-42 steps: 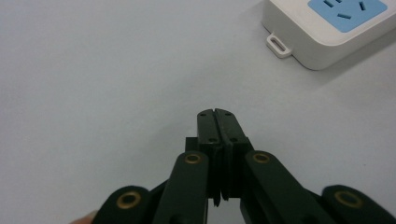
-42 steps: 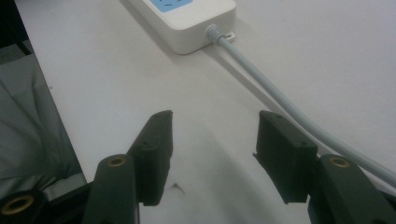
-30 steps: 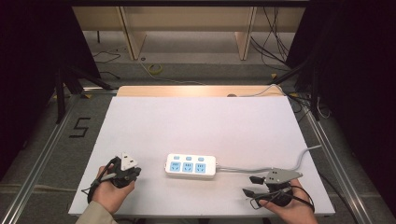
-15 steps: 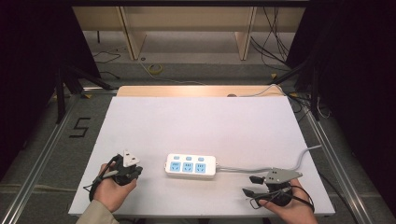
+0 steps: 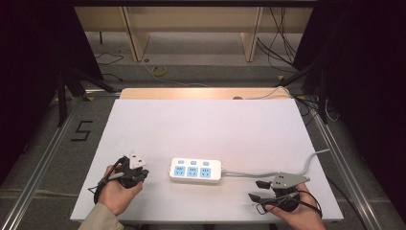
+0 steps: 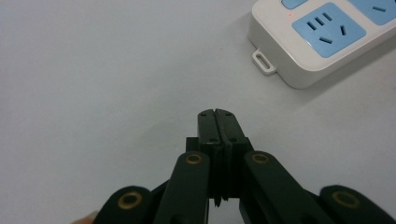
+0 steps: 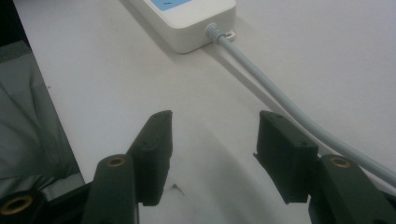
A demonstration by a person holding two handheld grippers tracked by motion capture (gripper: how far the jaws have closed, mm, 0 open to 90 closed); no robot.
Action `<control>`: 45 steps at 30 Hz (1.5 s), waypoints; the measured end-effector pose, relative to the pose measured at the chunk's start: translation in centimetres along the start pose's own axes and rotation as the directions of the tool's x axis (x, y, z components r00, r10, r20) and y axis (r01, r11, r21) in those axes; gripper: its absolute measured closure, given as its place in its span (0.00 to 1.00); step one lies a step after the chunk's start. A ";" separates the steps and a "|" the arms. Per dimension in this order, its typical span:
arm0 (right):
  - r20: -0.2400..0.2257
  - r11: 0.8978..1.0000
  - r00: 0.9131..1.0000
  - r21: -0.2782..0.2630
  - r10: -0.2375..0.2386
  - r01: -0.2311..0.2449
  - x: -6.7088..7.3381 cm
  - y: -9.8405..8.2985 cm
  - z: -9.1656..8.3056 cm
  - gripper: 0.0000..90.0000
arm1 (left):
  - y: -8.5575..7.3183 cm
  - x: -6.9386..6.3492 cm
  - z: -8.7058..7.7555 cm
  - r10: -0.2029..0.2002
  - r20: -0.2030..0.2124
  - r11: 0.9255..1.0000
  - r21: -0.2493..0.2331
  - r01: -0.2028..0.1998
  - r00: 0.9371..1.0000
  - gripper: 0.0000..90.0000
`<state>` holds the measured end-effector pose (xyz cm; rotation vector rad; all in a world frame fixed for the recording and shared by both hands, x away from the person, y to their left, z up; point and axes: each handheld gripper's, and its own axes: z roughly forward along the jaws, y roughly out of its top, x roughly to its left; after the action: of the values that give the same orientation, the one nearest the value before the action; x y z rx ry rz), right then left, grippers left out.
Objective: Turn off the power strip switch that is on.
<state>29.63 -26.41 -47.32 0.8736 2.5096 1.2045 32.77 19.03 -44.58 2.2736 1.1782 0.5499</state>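
Observation:
A white power strip [image 5: 195,170] with three blue sockets lies near the front middle of the white table [image 5: 206,129]. Its grey cable [image 5: 268,173] runs off to the right. My left gripper [image 5: 139,173] rests at the front left, a short way left of the strip, with its jaws pressed together and nothing between them [image 6: 217,116]. One end of the power strip [image 6: 322,42] shows ahead and to the right of those jaws. My right gripper [image 5: 255,190] sits at the front right, open and empty [image 7: 212,126], beside the cable [image 7: 275,100] that leaves the strip [image 7: 191,21].
The table's front edge runs just under both hands. A wooden bench [image 5: 191,19] and loose cables [image 5: 282,43] lie on the floor beyond the far edge. A number 5 mark [image 5: 81,130] is on the floor at the left.

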 end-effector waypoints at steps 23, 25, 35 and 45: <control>-0.002 1.000 1.000 0.003 -0.002 0.002 0.0 0.0 0.1 0.51 | 1.4 -0.7 0.4 0.034 0.020 0.999 0.006 -0.034 0.999 1.00; -0.002 1.000 1.000 0.004 -0.001 0.001 0.0 0.0 0.1 0.51 | 1.6 -0.8 0.5 0.035 0.021 0.999 0.003 -0.035 0.999 1.00; -0.004 1.000 1.000 0.002 -0.003 0.003 0.0 0.0 0.1 0.51 | 2.2 -1.2 0.7 0.046 0.028 0.999 0.002 -0.046 0.999 1.00; -0.004 1.000 1.000 0.000 -0.002 0.002 0.0 0.0 0.0 0.51 | 2.8 -1.5 0.8 0.064 0.029 0.998 0.005 -0.064 0.998 1.00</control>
<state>29.66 -26.36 -47.32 0.8695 2.5136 1.2069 34.17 16.16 -43.67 2.3237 1.0979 0.5368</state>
